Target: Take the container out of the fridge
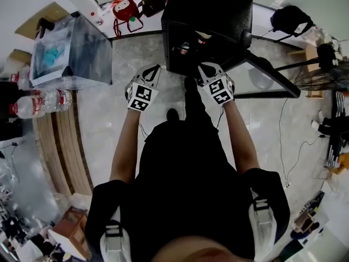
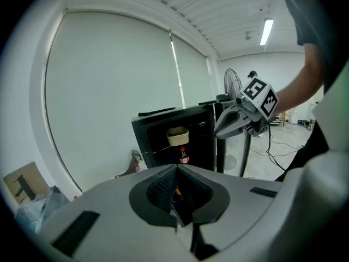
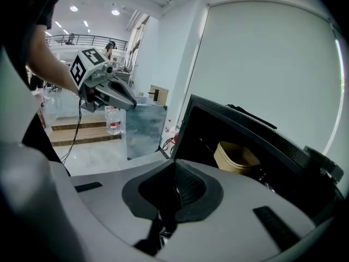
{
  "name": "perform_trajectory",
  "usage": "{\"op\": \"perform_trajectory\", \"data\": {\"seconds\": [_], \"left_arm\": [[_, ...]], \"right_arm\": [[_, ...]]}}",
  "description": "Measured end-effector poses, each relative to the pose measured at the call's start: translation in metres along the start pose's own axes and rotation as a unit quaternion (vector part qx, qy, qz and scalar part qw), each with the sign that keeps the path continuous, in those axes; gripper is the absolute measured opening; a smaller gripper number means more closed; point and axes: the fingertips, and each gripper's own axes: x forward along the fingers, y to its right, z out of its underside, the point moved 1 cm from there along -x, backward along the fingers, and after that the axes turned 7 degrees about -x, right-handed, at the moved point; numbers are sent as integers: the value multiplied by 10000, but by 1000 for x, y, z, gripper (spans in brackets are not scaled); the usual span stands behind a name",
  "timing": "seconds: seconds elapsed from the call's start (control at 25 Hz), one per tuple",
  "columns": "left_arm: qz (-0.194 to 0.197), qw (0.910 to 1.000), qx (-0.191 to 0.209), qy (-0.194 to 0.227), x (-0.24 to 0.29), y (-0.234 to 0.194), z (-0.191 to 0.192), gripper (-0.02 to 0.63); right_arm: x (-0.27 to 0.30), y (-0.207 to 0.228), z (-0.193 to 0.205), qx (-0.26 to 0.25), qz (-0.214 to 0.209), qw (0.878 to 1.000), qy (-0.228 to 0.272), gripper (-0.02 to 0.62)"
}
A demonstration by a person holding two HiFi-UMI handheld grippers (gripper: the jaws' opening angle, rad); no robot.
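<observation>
A black mini fridge [image 1: 207, 15] stands open in front of me, its door [image 1: 267, 78] swung out to the right. On its upper shelf sits a tan round container [image 2: 178, 136], which also shows in the right gripper view [image 3: 235, 157]. Below the container stands a small bottle with a red cap [image 2: 184, 156]. My left gripper [image 1: 155, 69] hangs short of the fridge's left front corner, shut and empty [image 2: 177, 171]. The right gripper [image 1: 204, 67] is just before the fridge opening, also shut with nothing held [image 3: 175, 168]. Each gripper appears in the other's view [image 2: 223, 127] [image 3: 128, 100].
A clear plastic box [image 1: 71, 51] stands on the floor to the left, with water bottles [image 1: 41, 100] and wooden steps [image 1: 60, 146] beside it. A red bag [image 1: 124, 10] lies behind the fridge's left side. Cables and stands [image 1: 305, 64] crowd the right.
</observation>
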Motion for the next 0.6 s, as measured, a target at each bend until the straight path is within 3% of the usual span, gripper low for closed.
{"op": "perform_trajectory", "data": {"seconds": [0.6], "left_arm": [[-48,9998,-71,-156,27,-18,-5,18]], "right_arm": [[29,42,-4,-226,64,9997,-7,-2]]}}
